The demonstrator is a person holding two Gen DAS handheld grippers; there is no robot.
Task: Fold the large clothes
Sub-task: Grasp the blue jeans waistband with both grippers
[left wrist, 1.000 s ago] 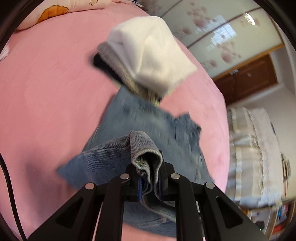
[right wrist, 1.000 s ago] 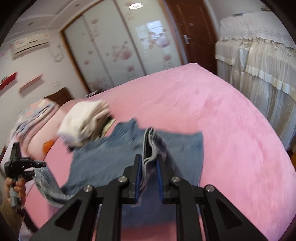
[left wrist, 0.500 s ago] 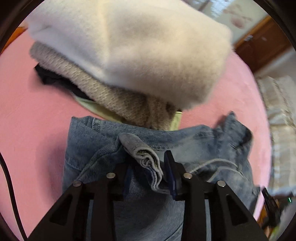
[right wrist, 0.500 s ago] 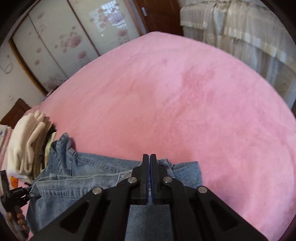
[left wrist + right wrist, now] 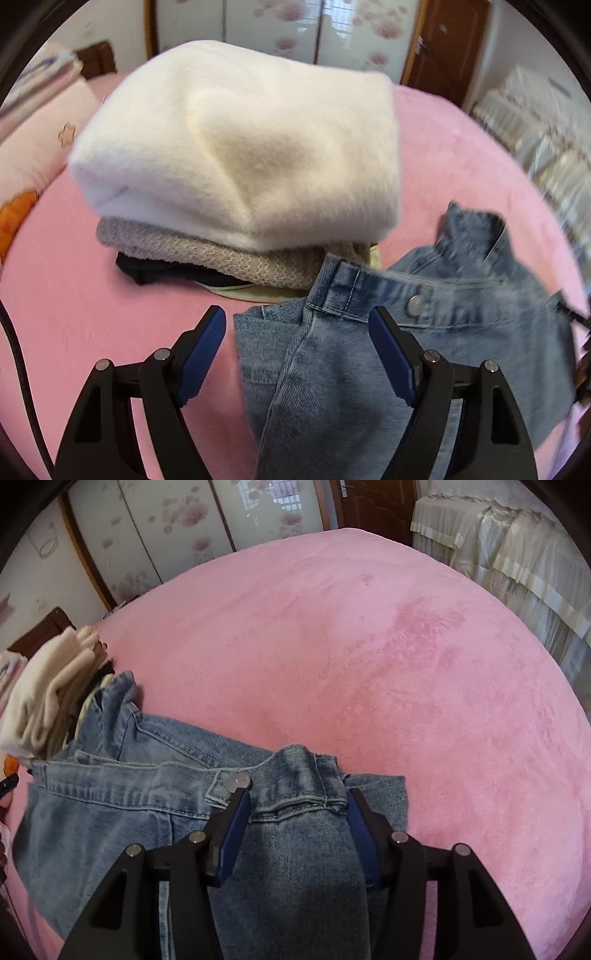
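Observation:
Blue jeans (image 5: 351,369) lie folded on the pink bed (image 5: 92,314), waistband and metal button (image 5: 415,302) facing up, right against a stack of folded clothes. My left gripper (image 5: 299,332) hangs just above the jeans' left edge. Its jaws are opening wide, and denim lies under the gap but touches neither pad. In the right wrist view the jeans (image 5: 129,812) spread to the left. My right gripper (image 5: 295,808) is opening too, and a raised hump of the waistband sits loose between its blue pads (image 5: 234,830).
The stack has a fluffy white sweater (image 5: 240,147) on top, with grey knit (image 5: 221,258), black and pale yellow pieces beneath; it also shows as stacked folds (image 5: 40,701). A pink pillow (image 5: 33,140) lies far left. Bare pink bed (image 5: 369,646) stretches ahead. Lace-draped furniture (image 5: 517,554) stands right.
Both grippers were shut on folds of denim held in the air. They came down to the bed beside the stack and opened, leaving the jeans lying flat.

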